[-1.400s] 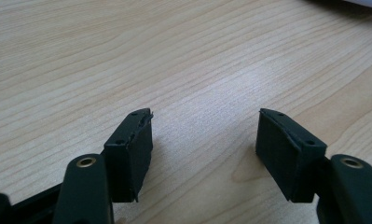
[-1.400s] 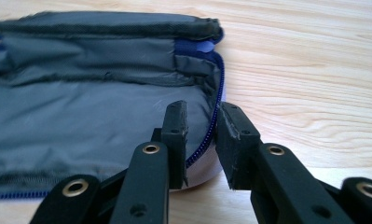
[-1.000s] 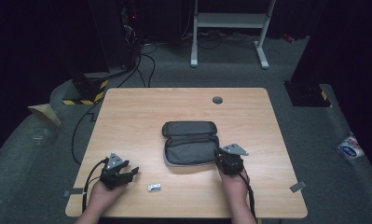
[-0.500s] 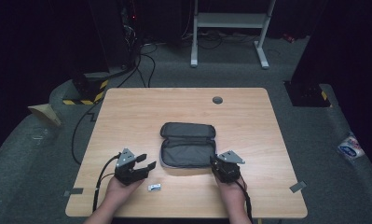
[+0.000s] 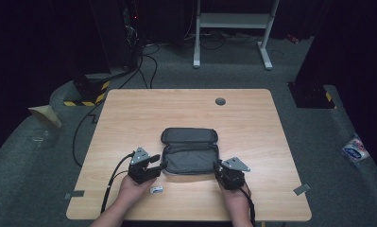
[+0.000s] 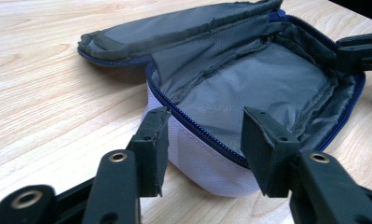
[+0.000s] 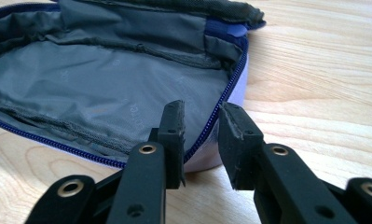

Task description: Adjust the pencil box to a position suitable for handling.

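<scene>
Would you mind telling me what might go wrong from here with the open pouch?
The left hand-held gripper straddles the near rim of the open grey fabric zip pouch with jaws apart; closing could miss the thin zipper edge. The right hand-held gripper pinches only the rim, so it may slip. The small white item could get knocked.

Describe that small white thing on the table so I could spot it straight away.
Start at the wooden table, then find the open grey pouch in its middle. Just nearer the front edge, beside the left gripper, lies the white tag: the only pale, tiny item on the bare wood.
</scene>
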Demonstrator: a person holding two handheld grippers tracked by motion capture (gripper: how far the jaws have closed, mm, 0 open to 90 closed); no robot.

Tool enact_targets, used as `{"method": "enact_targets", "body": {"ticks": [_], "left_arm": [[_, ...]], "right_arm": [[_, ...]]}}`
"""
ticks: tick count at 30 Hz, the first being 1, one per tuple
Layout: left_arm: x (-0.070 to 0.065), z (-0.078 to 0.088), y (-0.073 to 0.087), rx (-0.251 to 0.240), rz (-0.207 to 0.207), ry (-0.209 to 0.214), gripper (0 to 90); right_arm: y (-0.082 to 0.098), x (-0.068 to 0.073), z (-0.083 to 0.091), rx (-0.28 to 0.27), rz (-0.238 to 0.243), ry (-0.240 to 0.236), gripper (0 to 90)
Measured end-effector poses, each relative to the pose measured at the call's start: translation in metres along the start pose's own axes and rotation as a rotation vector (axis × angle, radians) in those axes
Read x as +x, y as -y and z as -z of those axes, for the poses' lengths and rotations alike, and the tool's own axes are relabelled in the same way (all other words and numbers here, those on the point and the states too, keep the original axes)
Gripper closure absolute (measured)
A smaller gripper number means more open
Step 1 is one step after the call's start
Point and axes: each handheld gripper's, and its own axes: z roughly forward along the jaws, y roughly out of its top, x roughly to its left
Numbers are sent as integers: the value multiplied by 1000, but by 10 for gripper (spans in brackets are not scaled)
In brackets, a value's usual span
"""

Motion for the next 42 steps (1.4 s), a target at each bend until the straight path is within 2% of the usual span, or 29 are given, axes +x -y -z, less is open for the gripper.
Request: {"method": "enact_targets", "body": {"ticks": [6, 8, 16, 19, 23, 29, 32, 36, 39, 40, 41, 42], "left_arm": [[5, -2, 2, 4, 19, -2, 573], [5, -7, 1, 8, 2, -5, 583], [8, -10, 1, -1, 7, -12, 592], [8, -6, -1, -23, 12, -4, 571], [8, 1, -3, -44, -2, -6, 498], [16, 15, -1, -42, -8, -17, 463], [22, 21, 3, -32, -9, -30, 452], [29, 29, 6, -24, -1, -36, 436], [34, 36, 9, -8, 4, -28, 446], [37, 43, 15, 15, 3, -20, 461], [37, 43, 15, 15, 3, -20, 469], [39, 46, 20, 34, 2, -20, 479]], "right_arm": [[-2, 6, -4, 1, 28, -1, 678], [-4, 6, -6, 2, 23, -1, 676], [-8, 2, -11, 2, 22, 0, 641], [-10, 0, -7, -15, 6, -12, 621], [-19, -6, 10, -75, -27, -26, 570], [-24, -17, 29, -125, -32, 0, 543], [-21, -22, 32, -122, -31, 22, 517], [-7, -34, 32, -73, -5, 70, 478], [7, -49, 33, -25, 5, 108, 458], [12, -53, 35, -16, 12, 120, 457], [12, -53, 35, -16, 12, 120, 457], [20, -63, 37, 10, -5, 144, 457]]}}
